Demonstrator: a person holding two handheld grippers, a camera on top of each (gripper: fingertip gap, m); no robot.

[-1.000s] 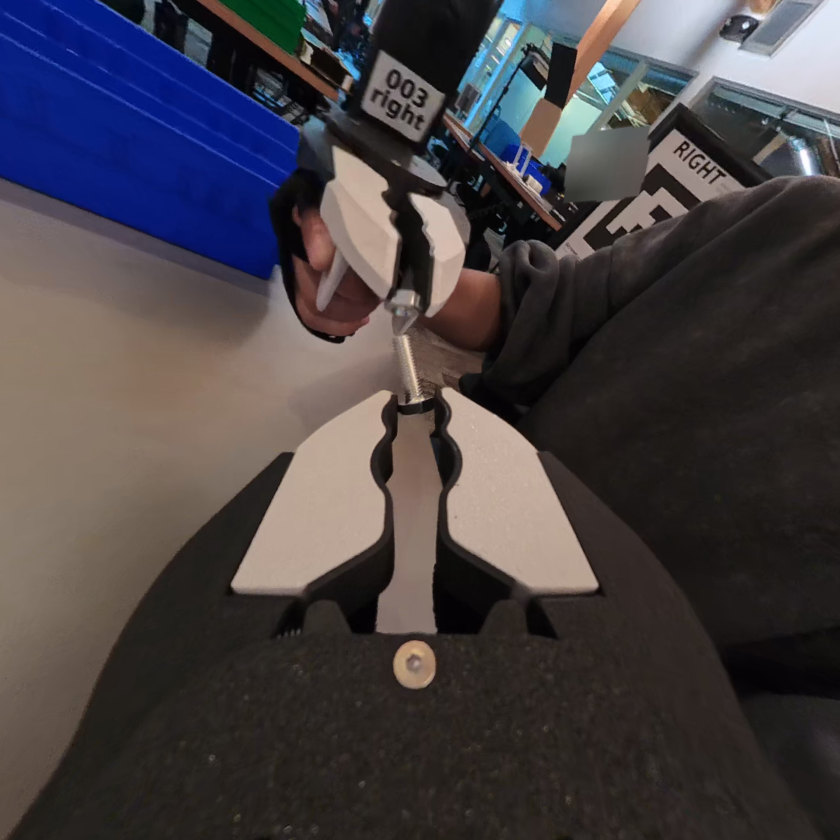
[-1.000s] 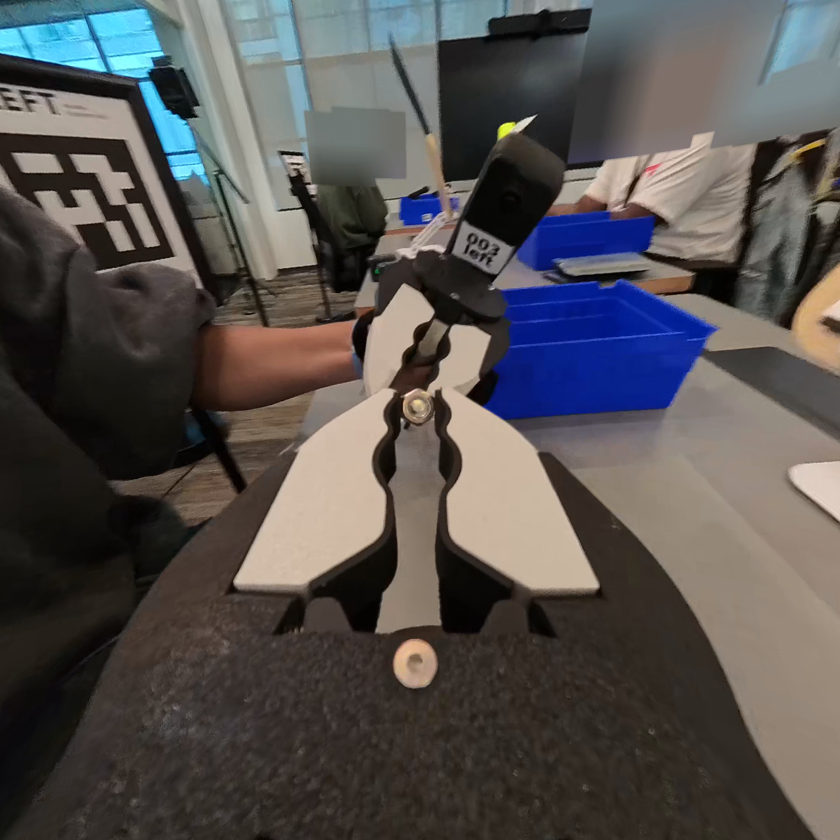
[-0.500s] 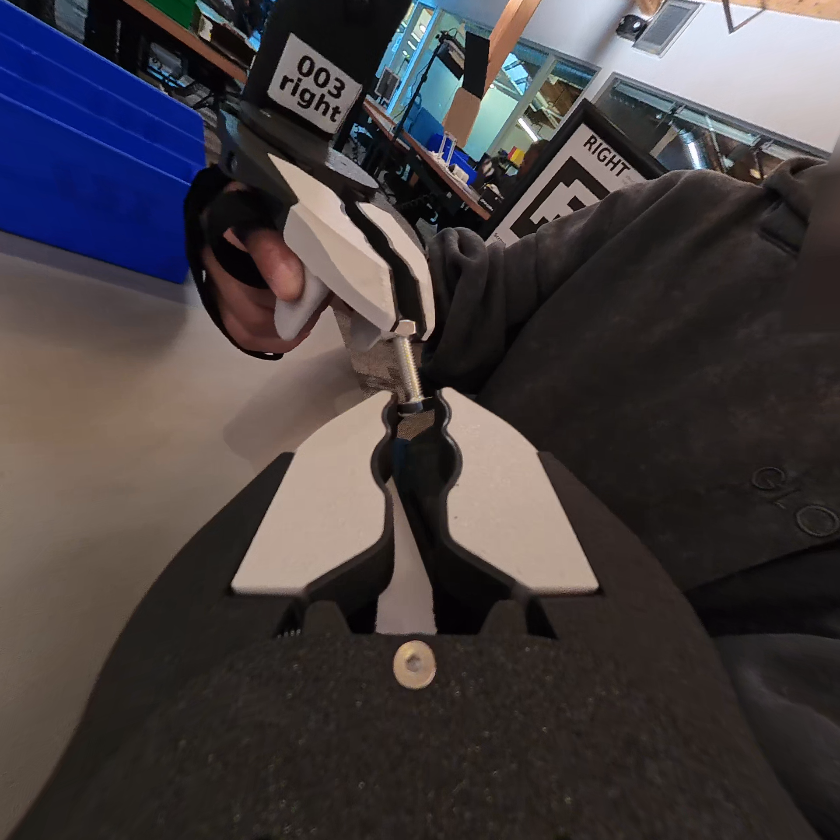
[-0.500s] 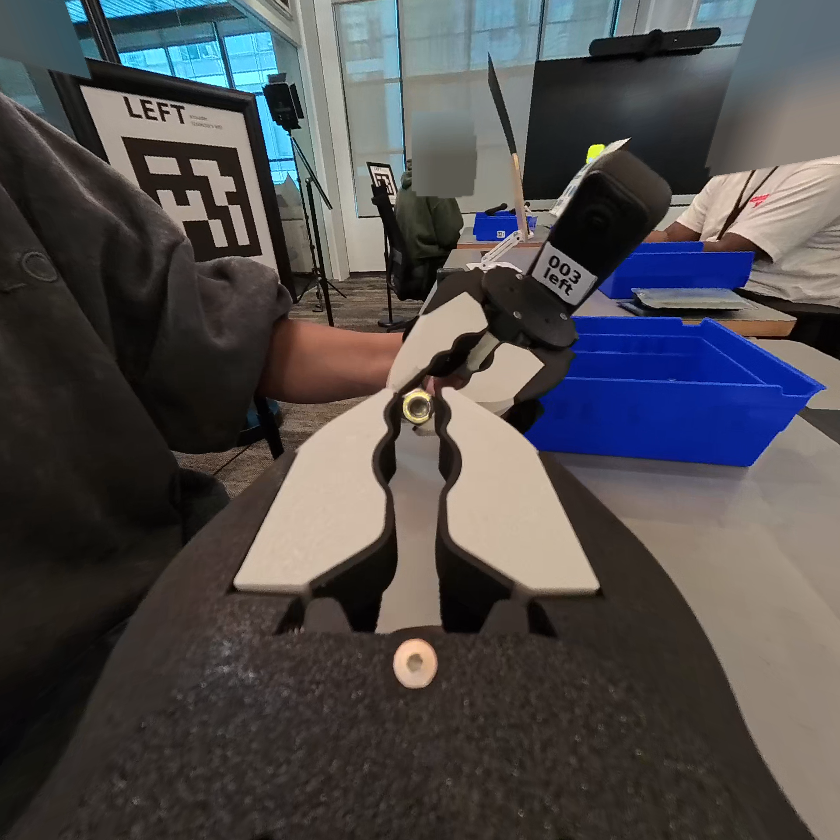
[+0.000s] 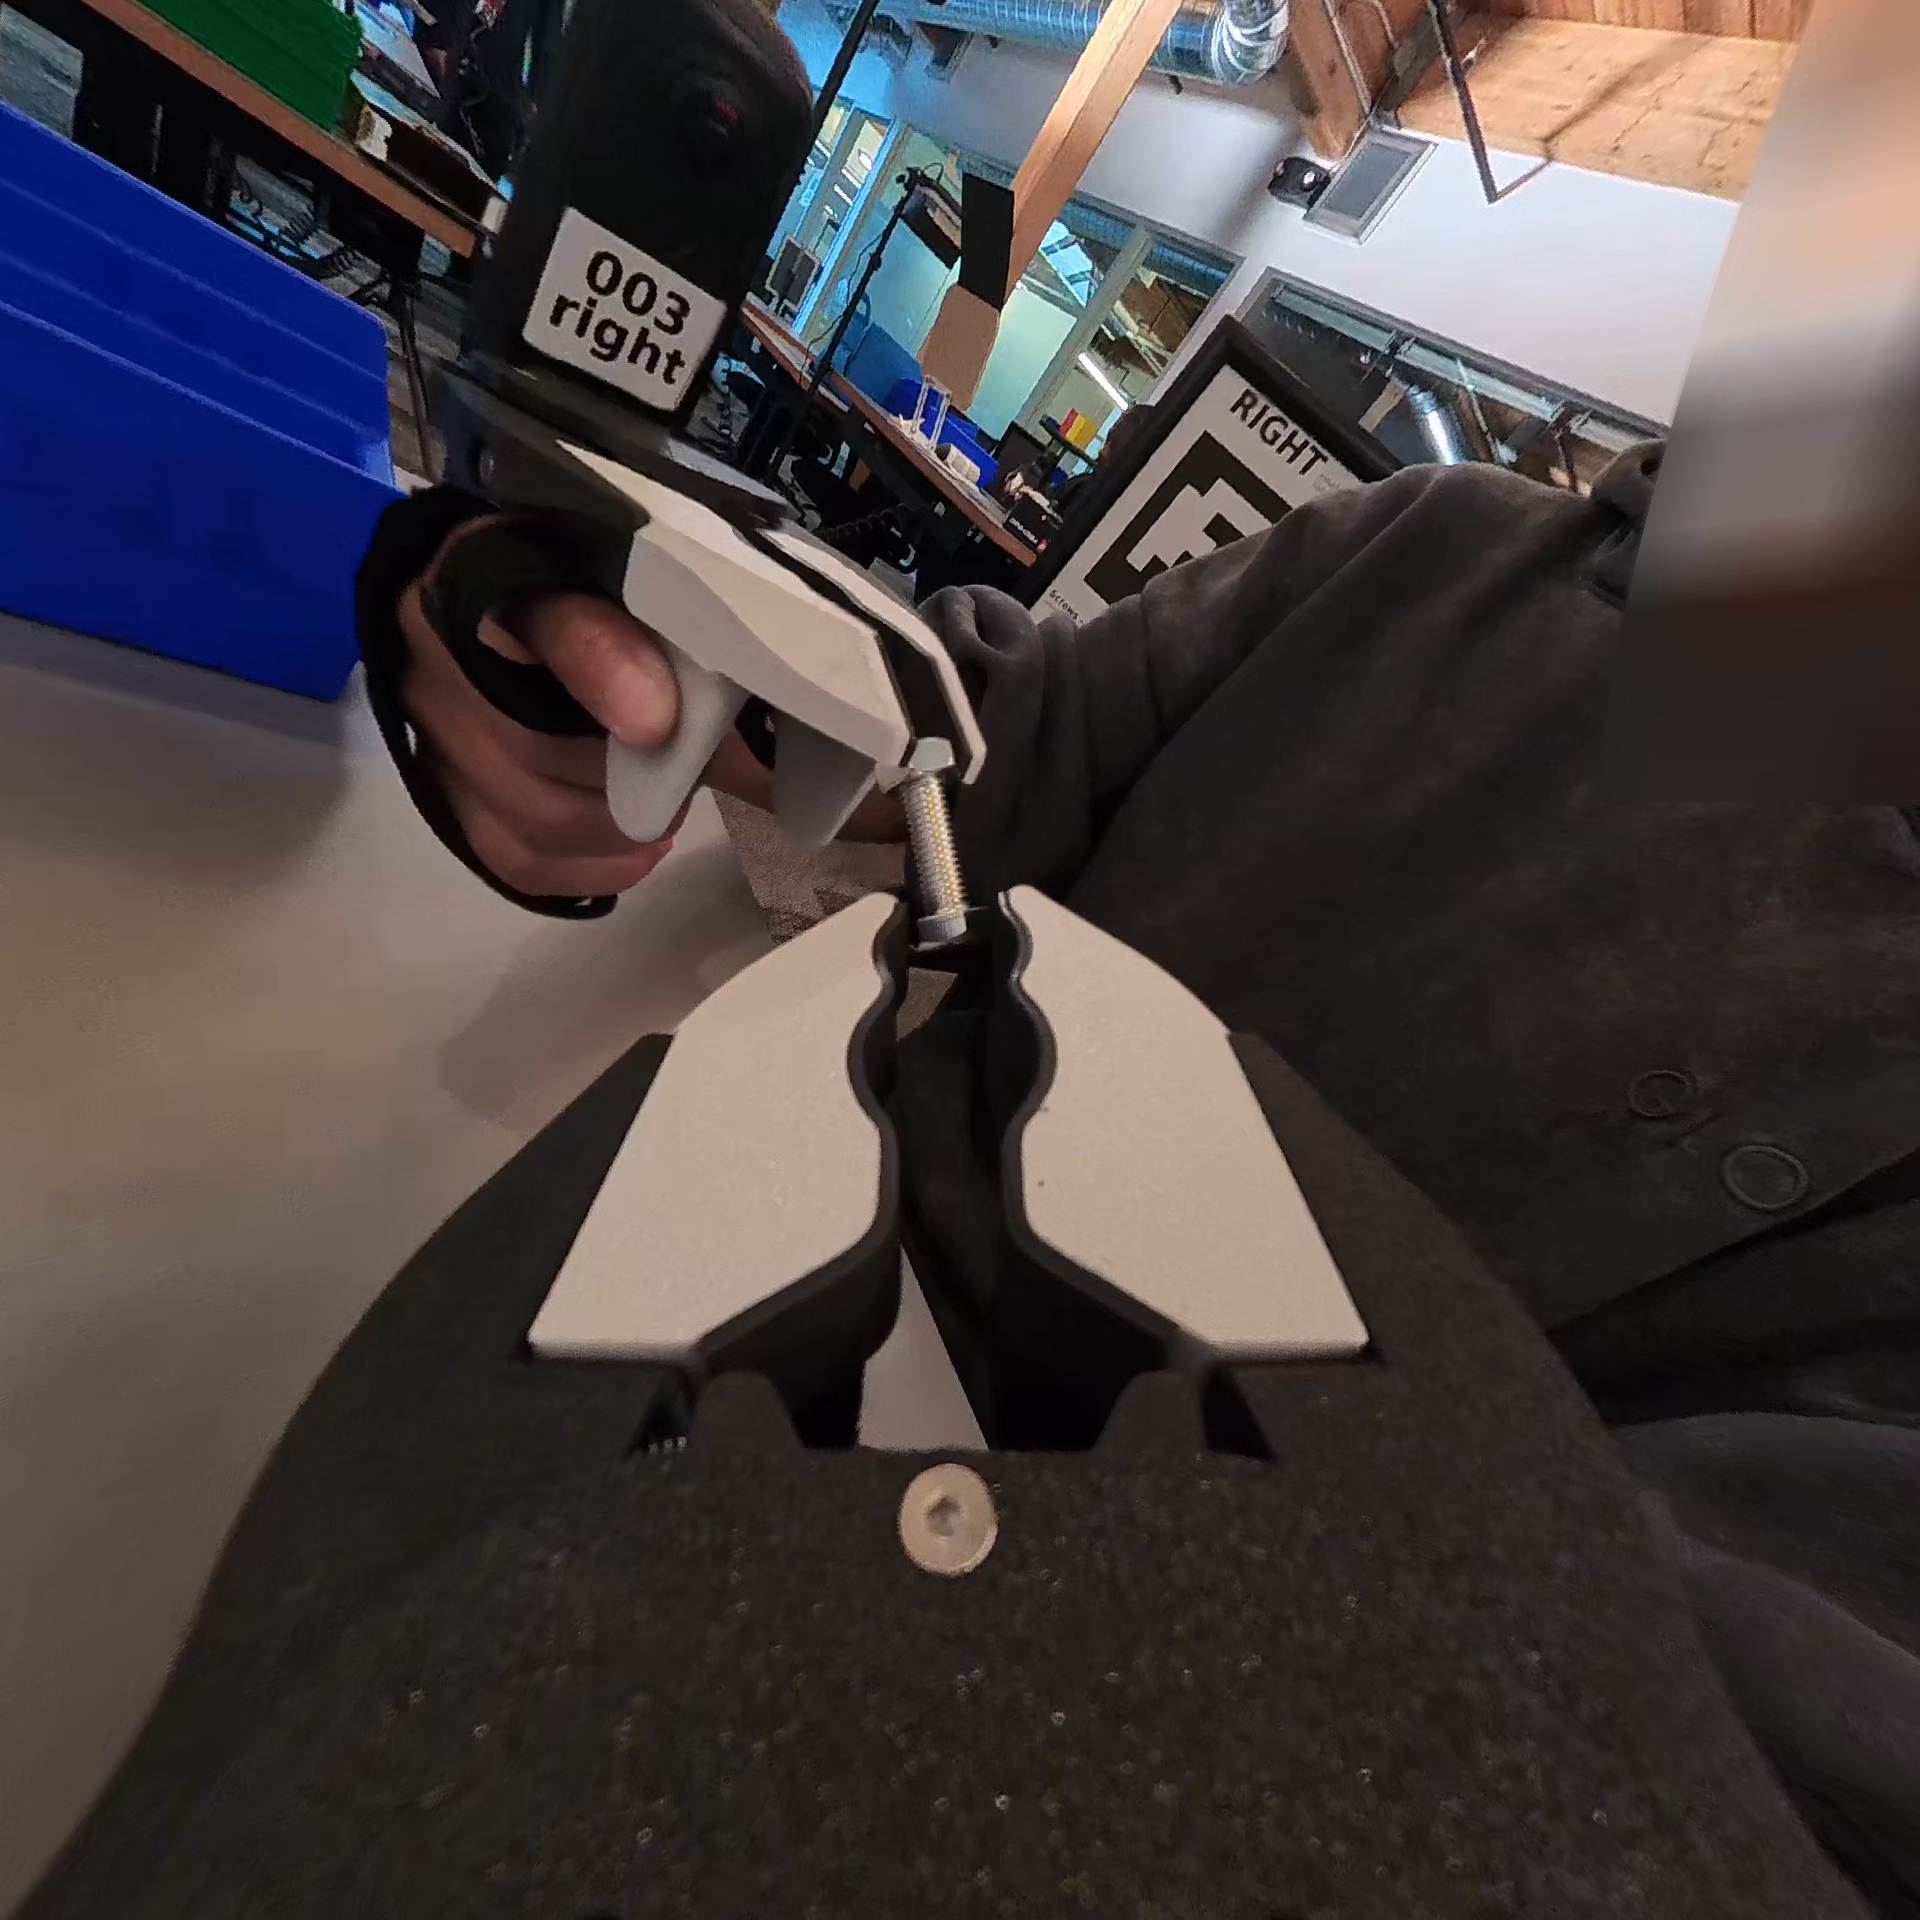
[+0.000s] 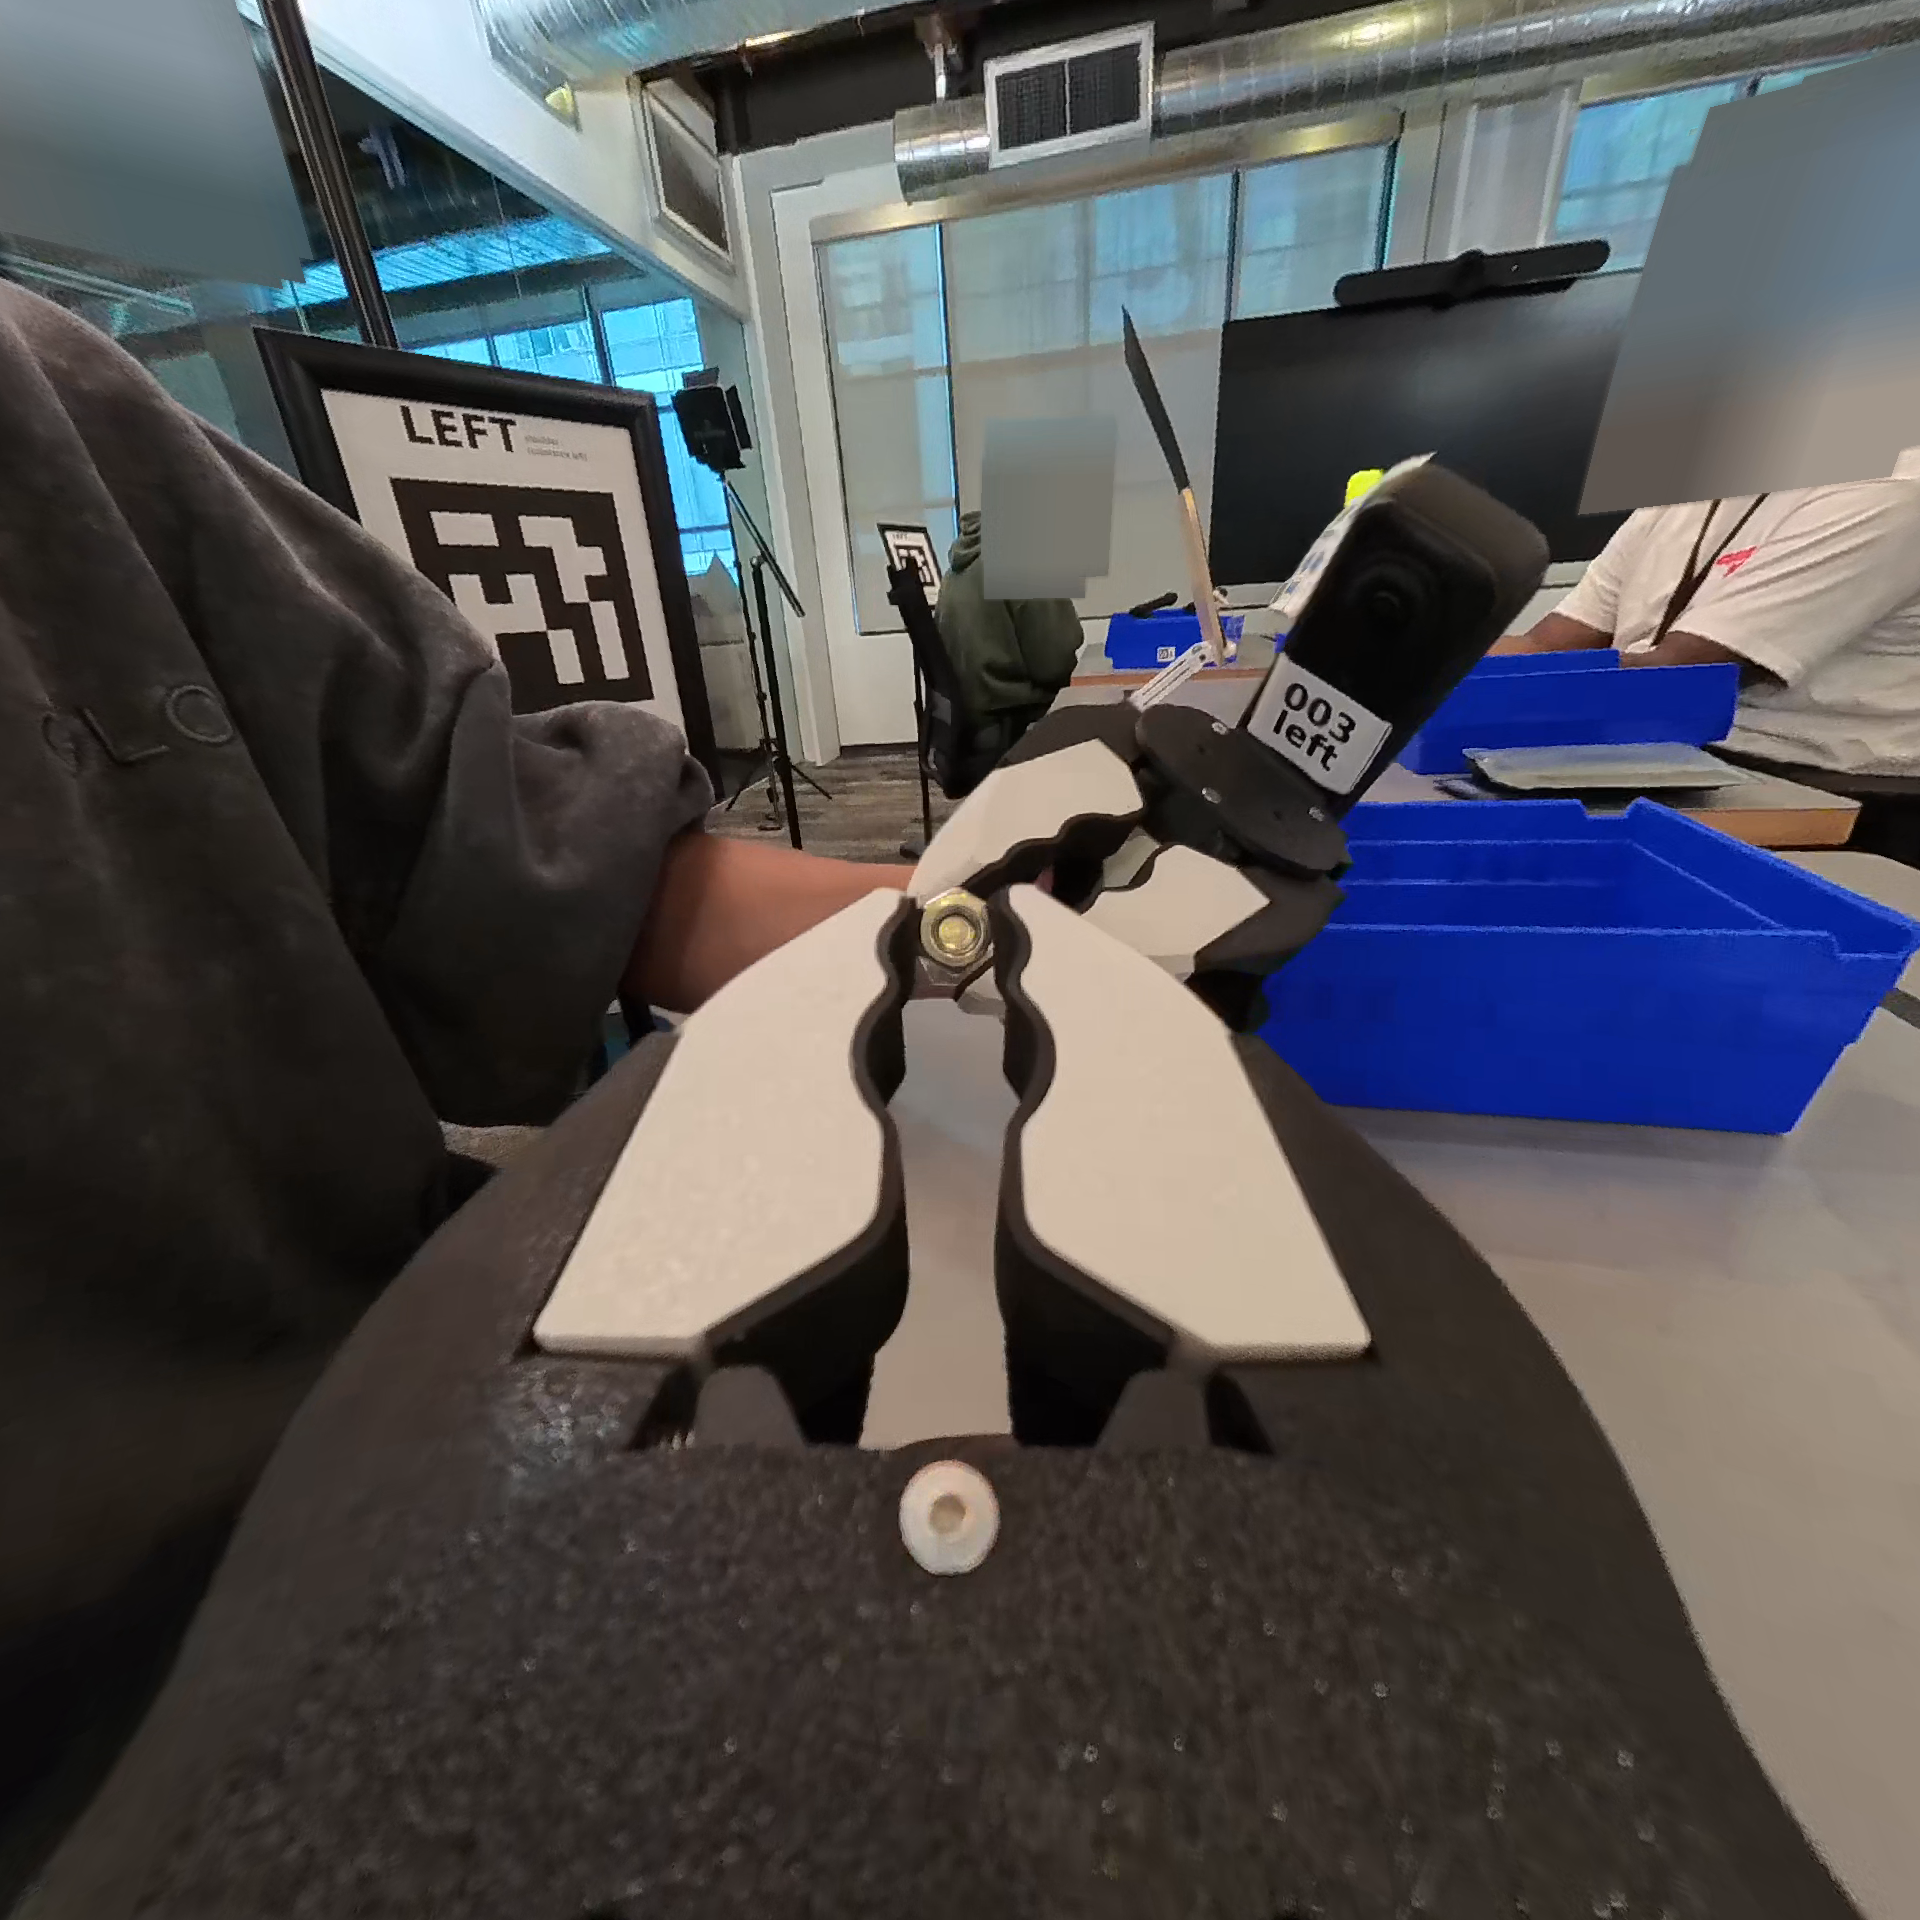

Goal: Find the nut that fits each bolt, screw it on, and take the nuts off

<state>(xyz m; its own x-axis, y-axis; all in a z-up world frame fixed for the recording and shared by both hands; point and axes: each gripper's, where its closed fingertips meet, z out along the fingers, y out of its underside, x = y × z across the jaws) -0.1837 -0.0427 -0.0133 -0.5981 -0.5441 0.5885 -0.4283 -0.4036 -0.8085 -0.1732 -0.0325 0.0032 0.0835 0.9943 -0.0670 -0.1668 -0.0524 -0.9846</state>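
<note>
A silver threaded bolt [image 5: 935, 847] is held in the air between both grippers, above the table edge. My left gripper [image 5: 943, 920] is shut on the bolt's lower end. My right gripper [image 6: 951, 927] is shut on a hex nut [image 6: 951, 935] at the bolt's other end, and I look straight down the nut's hole. In the left wrist view the right gripper [image 5: 930, 756] comes in from the upper left, gripping that hex end. In the right wrist view the left gripper's fingers [image 6: 1039, 800] sit just behind the nut. The thread between the grips is bare.
A blue bin [image 6: 1558, 997] stands on the grey table [image 6: 1662, 1247]; it also shows in the left wrist view [image 5: 156, 499]. The person's dark sleeve [image 5: 1455, 831] fills the near side. A framed black-and-white marker board [image 6: 520, 561] stands behind. Other people sit at far tables. My two grippers' fingertips are within a few centimetres of each other.
The right gripper has rolled around the bolt's axis, and both grippers have tilted so the views look higher into the room. Both stay shut on the bolt's ends.
</note>
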